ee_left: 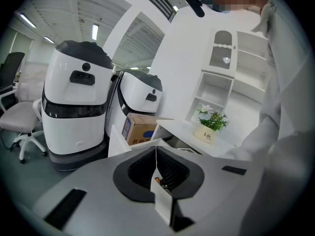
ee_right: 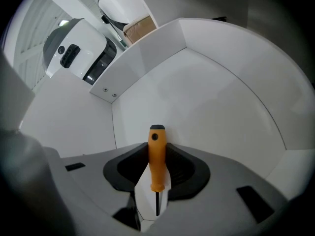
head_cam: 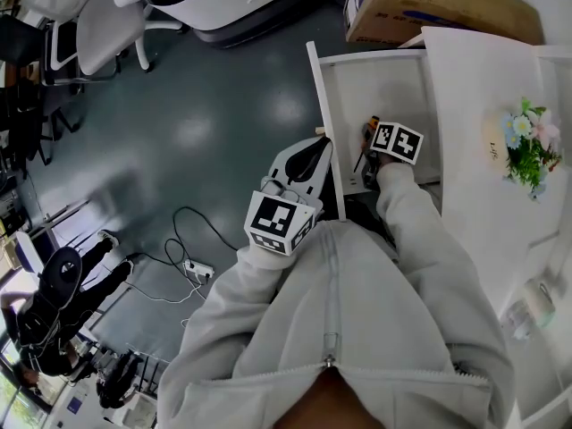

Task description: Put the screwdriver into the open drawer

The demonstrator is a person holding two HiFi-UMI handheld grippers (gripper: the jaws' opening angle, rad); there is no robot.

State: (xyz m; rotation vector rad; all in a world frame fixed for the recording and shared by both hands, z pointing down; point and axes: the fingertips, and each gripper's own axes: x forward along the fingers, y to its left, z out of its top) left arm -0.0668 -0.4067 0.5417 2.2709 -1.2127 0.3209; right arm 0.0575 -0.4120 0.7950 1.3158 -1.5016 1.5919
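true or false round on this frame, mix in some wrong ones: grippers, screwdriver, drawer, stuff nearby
1. The right gripper grips an orange-handled screwdriver. True.
2. The left gripper has its jaws wide apart. False: they are together with nothing held.
3. The drawer is shut. False: it is pulled open, and the right gripper is over its white inside.
4. A potted plant stands on the white top beside the drawer. True.
5. The cardboard box lies inside the drawer. False: it sits outside, beyond the drawer's far end.
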